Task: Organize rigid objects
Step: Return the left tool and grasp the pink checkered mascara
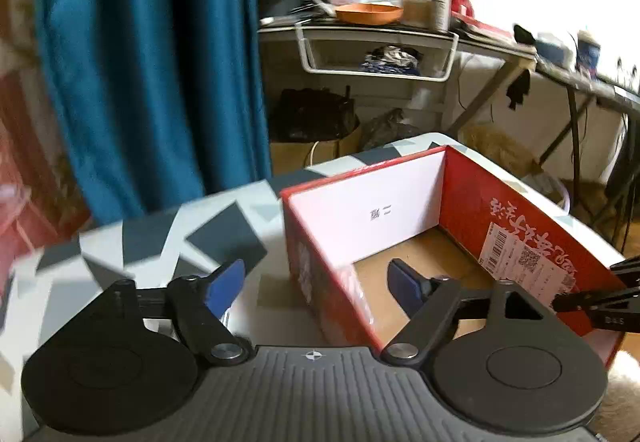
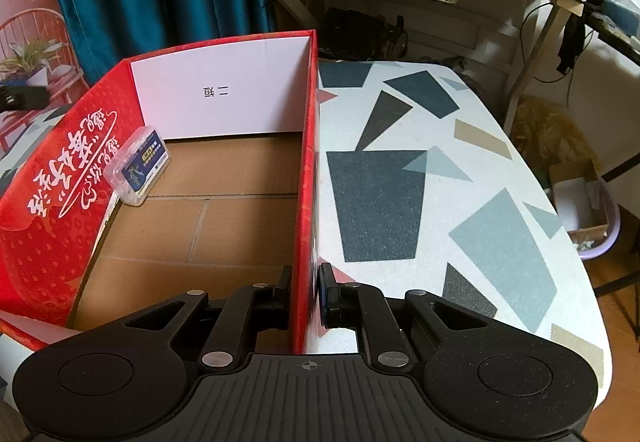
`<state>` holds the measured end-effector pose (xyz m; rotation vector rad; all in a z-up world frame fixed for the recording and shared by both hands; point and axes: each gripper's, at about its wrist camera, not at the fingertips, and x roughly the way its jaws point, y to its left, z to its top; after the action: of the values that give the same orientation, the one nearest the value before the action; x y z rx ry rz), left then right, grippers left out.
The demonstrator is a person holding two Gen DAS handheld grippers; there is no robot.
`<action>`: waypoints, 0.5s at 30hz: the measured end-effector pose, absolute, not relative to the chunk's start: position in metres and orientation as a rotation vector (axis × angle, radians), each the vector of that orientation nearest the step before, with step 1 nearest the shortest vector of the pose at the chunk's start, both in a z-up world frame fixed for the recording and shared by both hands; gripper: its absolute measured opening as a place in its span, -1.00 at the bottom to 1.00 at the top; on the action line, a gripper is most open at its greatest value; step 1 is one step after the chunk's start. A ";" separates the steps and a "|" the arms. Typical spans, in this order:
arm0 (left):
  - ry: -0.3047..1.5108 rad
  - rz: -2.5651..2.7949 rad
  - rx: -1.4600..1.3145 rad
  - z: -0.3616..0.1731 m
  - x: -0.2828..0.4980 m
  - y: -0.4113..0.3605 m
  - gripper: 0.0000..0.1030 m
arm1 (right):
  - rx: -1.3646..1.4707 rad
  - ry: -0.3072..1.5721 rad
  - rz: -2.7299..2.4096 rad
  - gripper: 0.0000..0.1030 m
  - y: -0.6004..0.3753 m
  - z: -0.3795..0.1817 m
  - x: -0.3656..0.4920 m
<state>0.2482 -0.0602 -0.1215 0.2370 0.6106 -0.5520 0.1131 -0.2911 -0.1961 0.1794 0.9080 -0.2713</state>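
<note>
**Right gripper clamped on box wall; left gripper spread wide over opposite wall**

The open red cardboard box with brown corrugated floor point(image 2: 192, 226) stands on the table with the grey, black and white geometric pattern point(image 2: 420, 169). Its long axis runs away from both cameras toward the white inner end panel point(image 2: 224, 97).

Right gripper point(image 2: 306, 298): jaws drawn together on the box's right side wall point(image 2: 306, 181), one finger inside the box, one outside against the patterned table side. The wall stands upright between the pads and appears pinched. It holds nothing else.

Left gripper point(image 1: 316, 286): jaws wide apart, carrying nothing. It straddles the box's left side wall point(image 1: 320, 278), with the blue-padded left finger point(image 1: 224, 286) outside over the table and the right finger point(image 1: 404, 282) inside over the floor. Contact with the wall cannot be confirmed.

One small clear plastic case with a blue label point(image 2: 138, 165) lies inside the box, tilted against the left inner wall, toward the far end panel. From the right gripper it lies ahead and to the left; the left gripper's view does not show it.

Judgement: the box is being steadied or repositioned. The left gripper is nearer the case's wall, and no loose rigid object is visible outside the box on the table.
</note>
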 end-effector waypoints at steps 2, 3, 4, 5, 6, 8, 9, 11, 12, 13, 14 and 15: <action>0.650 -0.550 0.212 -0.129 0.244 -0.048 0.26 | 0.182 0.909 -0.268 -0.78 -0.292 -0.196 0.113; 0.668 -0.544 0.210 -0.132 0.243 -0.044 0.16 | 0.182 0.909 -0.268 -0.78 -0.292 -0.196 0.113; 0.690 -0.533 0.210 -0.138 0.241 -0.040 0.07 | 0.180 0.909 -0.268 -0.78 -0.291 -0.195 0.114; 0.711 -0.520 0.211 -0.145 0.241 -0.036 0.03 | 0.179 0.909 -0.270 -0.78 -0.291 -0.195 0.114; 0.742 -0.501 0.207 -0.153 0.240 -0.034 -0.02 | 0.178 0.909 -0.271 -0.78 -0.291 -0.195 0.114; 0.794 -0.472 0.191 -0.167 0.244 -0.029 -0.18 | 0.177 0.909 -0.271 -0.78 -0.291 -0.195 0.114; 0.816 -0.457 0.186 -0.174 0.245 -0.029 -0.29 | 0.178 0.909 -0.272 -0.78 -0.291 -0.196 0.114; 0.849 -0.438 0.189 -0.189 0.247 -0.028 -0.35 | 0.178 0.910 -0.272 -0.78 -0.291 -0.196 0.114; 0.858 -0.434 0.191 -0.195 0.247 -0.030 -0.35 | 0.177 0.910 -0.272 -0.78 -0.290 -0.196 0.114; 0.864 -0.429 0.192 -0.201 0.247 -0.032 -0.35 | 0.178 0.910 -0.272 -0.78 -0.291 -0.196 0.114; 0.868 -0.421 0.193 -0.205 0.247 -0.034 -0.35 | 0.177 0.911 -0.272 -0.78 -0.291 -0.196 0.114; 0.867 -0.402 0.198 -0.211 0.247 -0.036 -0.35 | 0.175 0.912 -0.272 -0.78 -0.290 -0.196 0.114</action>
<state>0.2470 -0.0358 -0.2112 0.1977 0.8671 -0.4017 0.1136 -0.2903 -0.1956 0.1754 0.9117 -0.2718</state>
